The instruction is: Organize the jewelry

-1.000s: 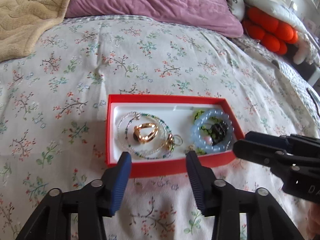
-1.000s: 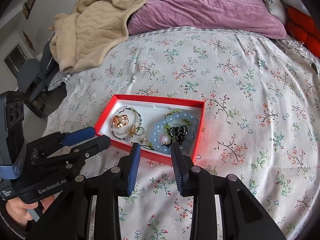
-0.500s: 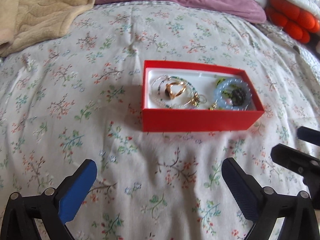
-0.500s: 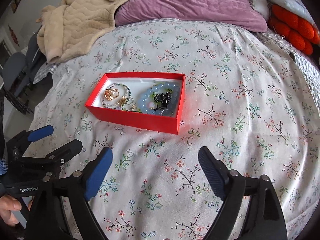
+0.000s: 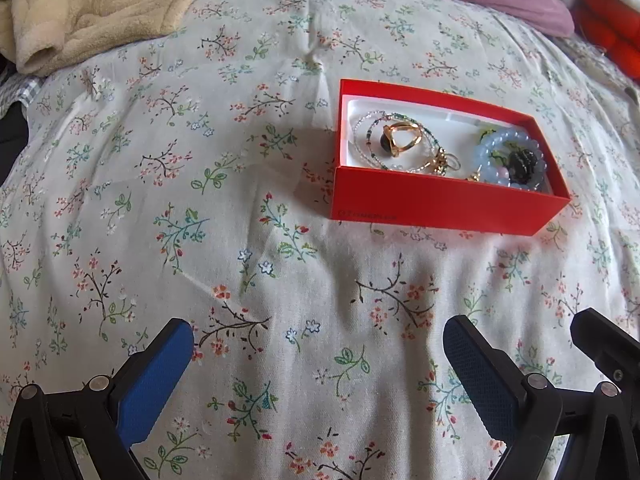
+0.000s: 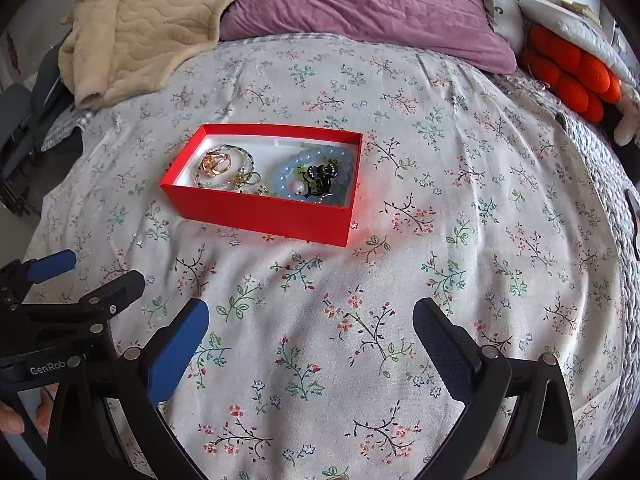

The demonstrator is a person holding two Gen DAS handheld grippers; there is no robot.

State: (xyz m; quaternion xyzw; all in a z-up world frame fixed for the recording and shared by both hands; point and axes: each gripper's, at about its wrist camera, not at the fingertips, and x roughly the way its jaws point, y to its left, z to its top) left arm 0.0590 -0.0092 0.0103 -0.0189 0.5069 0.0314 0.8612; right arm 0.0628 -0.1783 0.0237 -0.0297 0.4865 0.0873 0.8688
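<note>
A red box with a white inside sits on the floral bedspread; it also shows in the right wrist view. Inside lie a gold ring over a thin beaded bracelet, a pale blue bead bracelet and a black piece. My left gripper is open and empty, well in front of the box. My right gripper is open and empty, also back from the box. The left gripper shows at the right wrist view's lower left.
A beige blanket and a purple pillow lie at the head of the bed. Orange cushions sit at the far right. The bed's edge drops off at the left, with a chair beyond.
Both grippers have opened wide and pulled back from the box, which now sits farther away. The jewelry in the box has not moved.
</note>
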